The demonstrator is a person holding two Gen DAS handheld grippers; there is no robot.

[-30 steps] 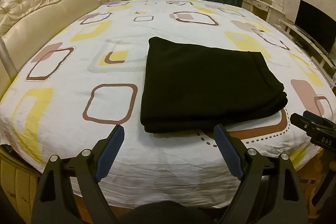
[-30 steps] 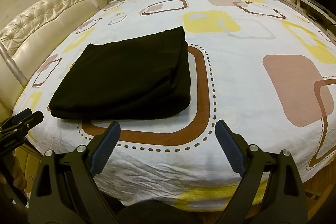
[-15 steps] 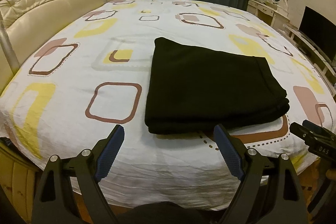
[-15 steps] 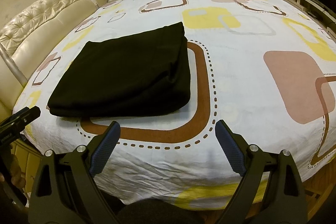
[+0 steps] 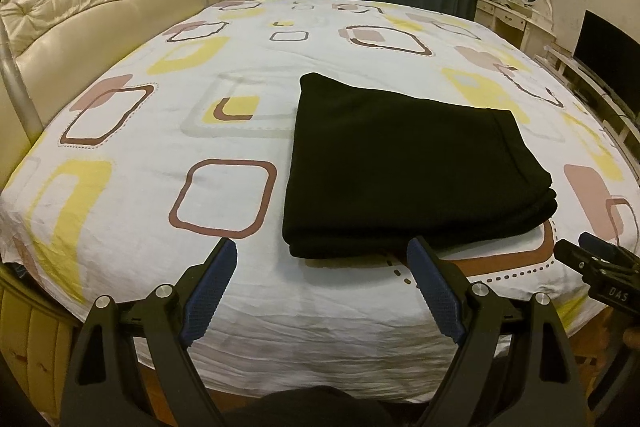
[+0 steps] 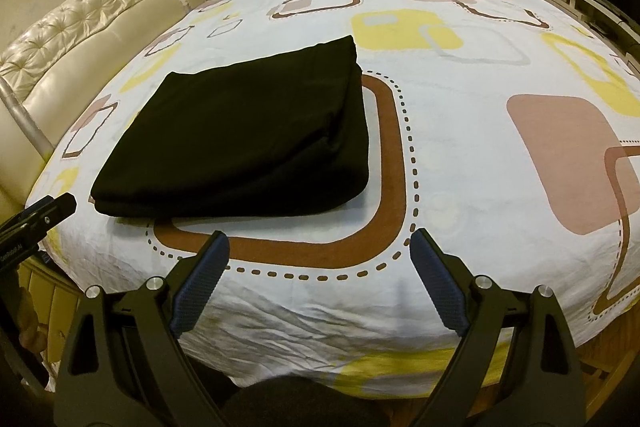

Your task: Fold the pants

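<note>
Folded black fabric pants [image 5: 404,163] lie near the patterned bedsheet's [image 5: 240,107] front edge. Left gripper [image 5: 322,261] and right gripper [image 6: 319,253] hang released, empty. Risk: snagging the stack unfolds it.

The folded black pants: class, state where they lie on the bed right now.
The folded black pants lie flat on the patterned white bedsheet near its front edge, right of centre in the left wrist view, left of centre in the right wrist view, partly covering a brown dotted square.

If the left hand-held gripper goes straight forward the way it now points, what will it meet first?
Most likely the near folded edge of the black pants, or the bed sheet just before it; depth is unclear. The left hand-held gripper stands open and empty, and nothing else lies in its path.
</note>
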